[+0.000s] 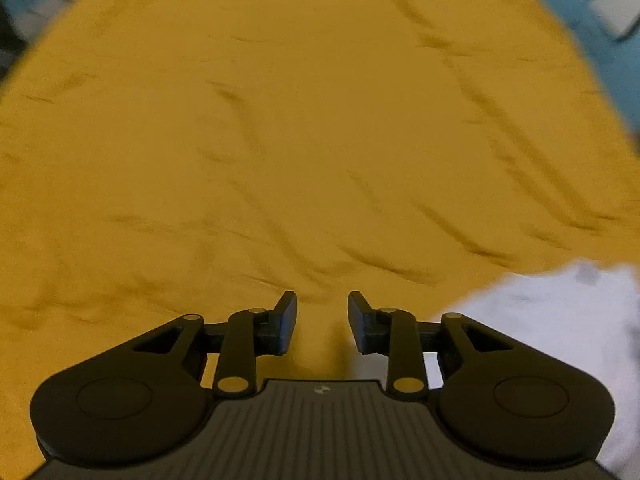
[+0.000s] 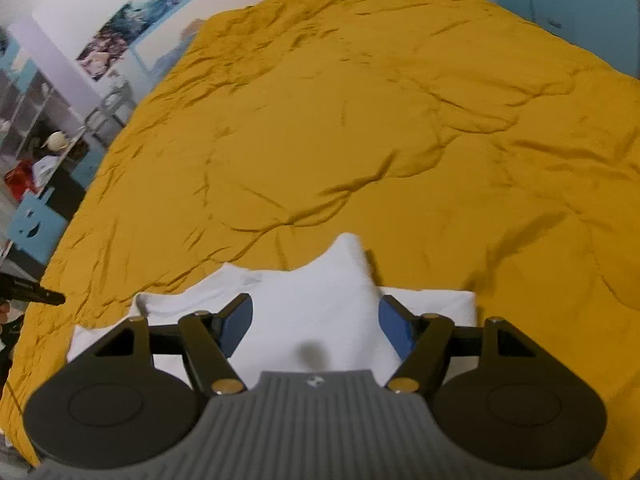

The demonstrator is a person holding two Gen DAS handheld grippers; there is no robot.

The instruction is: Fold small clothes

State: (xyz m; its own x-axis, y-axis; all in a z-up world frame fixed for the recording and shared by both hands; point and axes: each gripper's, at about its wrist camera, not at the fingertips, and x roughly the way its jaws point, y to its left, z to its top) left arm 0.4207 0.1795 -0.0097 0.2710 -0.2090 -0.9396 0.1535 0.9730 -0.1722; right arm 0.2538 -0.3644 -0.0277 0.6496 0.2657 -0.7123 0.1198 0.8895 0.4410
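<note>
- Mustard-yellow bedspread (image 2: 360, 120): covers the whole bed, creased all over with long shallow wrinkles; it fills nearly all of both wrist views. Left wrist view is motion-blurred.
- White garment (image 2: 304, 312): small, plain white, lying flat on the bedspread at the near edge of the bed. One part is folded over into a soft peak pointing away from the camera; a flatter folded layer with a straight edge shows at its right, and a looser rumpled edge at its left. A small grey tag or mark sits near the left upper edge.
- Same white garment in the left wrist view (image 1: 552, 312): only a corner shows, at lower right, blurred.
- Right hand-held gripper (image 2: 316, 328): directly above the garment, angled down, fingers spread wide either side of the folded peak. Blue pads (image 2: 394, 328) clear of the cloth; nothing clamped.
- Left hand-held gripper (image 1: 322, 320): pointing steeply down over bare bedspread, the garment just beside its right finger. Fingers partly apart with only yellow cloth seen in the gap; no grip.
- Room, right wrist view: white wall with a row of pictures (image 2: 132, 28) upper left; a shelving unit (image 2: 36, 128) with assorted items at left; a light-blue chair or panel (image 2: 36, 228) beside the bed; blue drawers (image 2: 552, 0) upper right.
</note>
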